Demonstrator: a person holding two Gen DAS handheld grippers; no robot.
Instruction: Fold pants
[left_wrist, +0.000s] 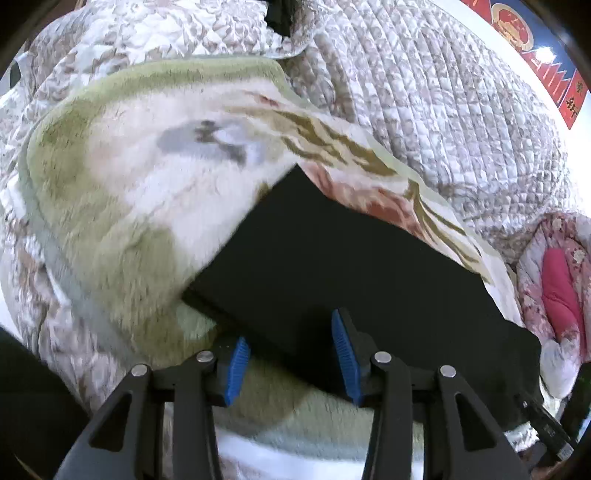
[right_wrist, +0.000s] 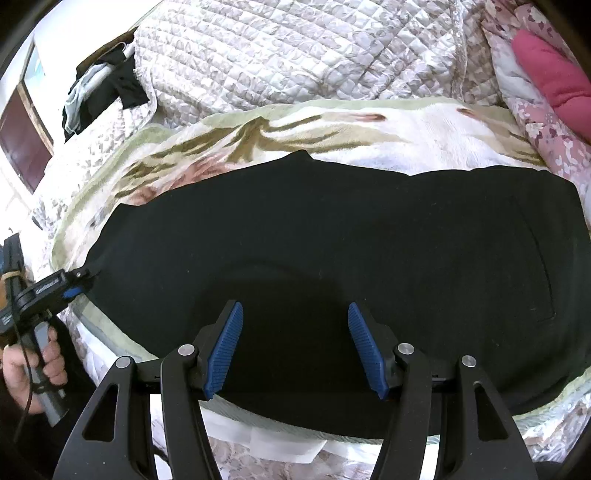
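1. On the bed, black pants (right_wrist: 332, 236) lie spread flat across a fleece blanket (right_wrist: 258, 122) with a green border and a brown and pink floral print.
2. Seen from the right wrist, the pants run from left to right, with one narrow end at the left and the wider part, showing a stitched pocket outline, at the right.
3. Beneath the blanket lies a quilted bedspread (right_wrist: 277, 48) in white and pale brown, which fills the far part of both views.
4. The right gripper (right_wrist: 295, 347) hovers over the near edge of the pants, its jaws spread wide with black cloth showing between the blue pads (right_wrist: 223, 350); nothing is held.
5. The left gripper (left_wrist: 291, 354) sits at the narrow left end of the pants (left_wrist: 351, 266), its jaws apart, with one pad (left_wrist: 236, 369) to the left of the cloth edge and the other over the black fabric.
6. From the right wrist view, the left gripper (right_wrist: 79, 282) shows at the far left, touching or just beside the corner of the pants; whether it pinches the cloth cannot be told there.
7. A hand (right_wrist: 33, 365) grips that gripper's handle at the near left.
8. A pink pillow (right_wrist: 554, 66) rests on floral bedding at the far right.
9. Dark clothes (right_wrist: 107, 88) lie bunched at the far left beyond the bedspread.
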